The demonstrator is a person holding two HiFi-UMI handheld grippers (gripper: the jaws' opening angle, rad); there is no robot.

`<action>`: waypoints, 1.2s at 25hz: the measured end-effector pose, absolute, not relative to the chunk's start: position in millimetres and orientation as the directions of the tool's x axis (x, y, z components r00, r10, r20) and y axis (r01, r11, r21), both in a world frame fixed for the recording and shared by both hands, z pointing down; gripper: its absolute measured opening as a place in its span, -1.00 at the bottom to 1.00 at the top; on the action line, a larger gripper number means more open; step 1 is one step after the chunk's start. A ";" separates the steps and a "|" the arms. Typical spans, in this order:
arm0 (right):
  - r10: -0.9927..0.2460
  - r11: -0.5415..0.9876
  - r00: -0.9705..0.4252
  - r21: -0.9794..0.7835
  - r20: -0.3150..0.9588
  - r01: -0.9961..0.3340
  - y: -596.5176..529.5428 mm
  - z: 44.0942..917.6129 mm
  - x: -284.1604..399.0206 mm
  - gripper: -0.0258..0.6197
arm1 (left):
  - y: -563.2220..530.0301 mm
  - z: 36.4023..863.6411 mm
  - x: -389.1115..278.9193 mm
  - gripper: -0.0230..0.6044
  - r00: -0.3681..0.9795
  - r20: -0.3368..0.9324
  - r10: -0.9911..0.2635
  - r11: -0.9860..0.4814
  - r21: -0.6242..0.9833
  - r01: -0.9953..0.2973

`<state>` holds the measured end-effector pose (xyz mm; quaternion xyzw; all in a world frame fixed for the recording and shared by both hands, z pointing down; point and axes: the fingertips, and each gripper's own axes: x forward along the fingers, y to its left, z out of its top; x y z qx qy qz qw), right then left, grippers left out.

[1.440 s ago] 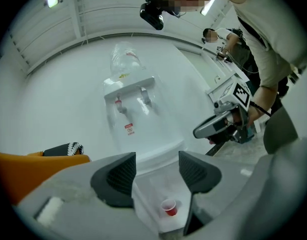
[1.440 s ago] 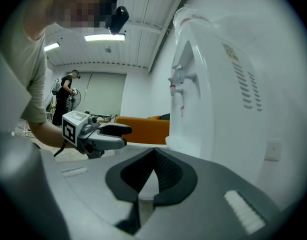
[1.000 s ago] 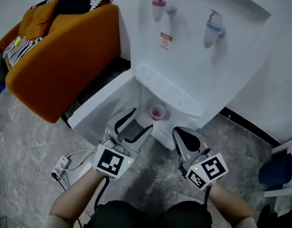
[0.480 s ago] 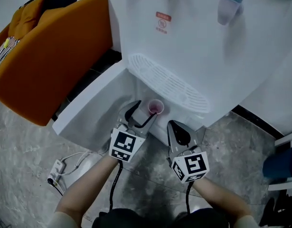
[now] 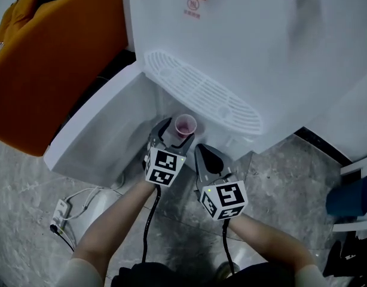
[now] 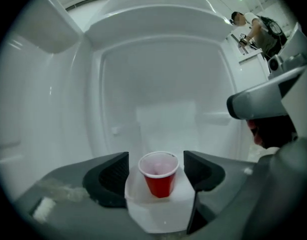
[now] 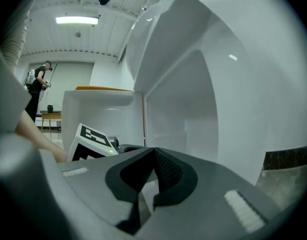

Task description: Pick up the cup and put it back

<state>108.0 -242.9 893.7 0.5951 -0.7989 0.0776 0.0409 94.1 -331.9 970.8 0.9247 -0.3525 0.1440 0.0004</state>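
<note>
A small red cup (image 5: 185, 125) stands upright inside the low compartment of the white water dispenser (image 5: 231, 40), on a white ledge (image 6: 158, 206). My left gripper (image 5: 174, 135) reaches into the compartment. In the left gripper view the cup (image 6: 160, 176) sits between the two dark pads (image 6: 113, 171), with a gap on each side; the jaws are opening. My right gripper (image 5: 202, 153) hangs just outside the compartment, to the right of the left one. Its jaws (image 7: 153, 154) are shut with nothing in them.
The compartment's white door (image 5: 94, 136) stands open at the left. A ribbed drip tray (image 5: 201, 94) juts out above the cup. An orange sofa (image 5: 46, 70) stands at the left, a power strip with cable (image 5: 61, 211) lies on the stone floor, and a blue object (image 5: 348, 196) sits at the right.
Both grippers have moved forward to the dispenser's low compartment. The left gripper went from short of the cup to having it between its jaws, which stand wider.
</note>
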 end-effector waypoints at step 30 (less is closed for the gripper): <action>-0.914 0.368 -0.358 0.019 0.192 -0.930 -233.6 890.2 96.4 -0.91 | -318.5 958.6 88.2 0.08 0.727 0.270 -0.631 -0.772 -0.124 -0.624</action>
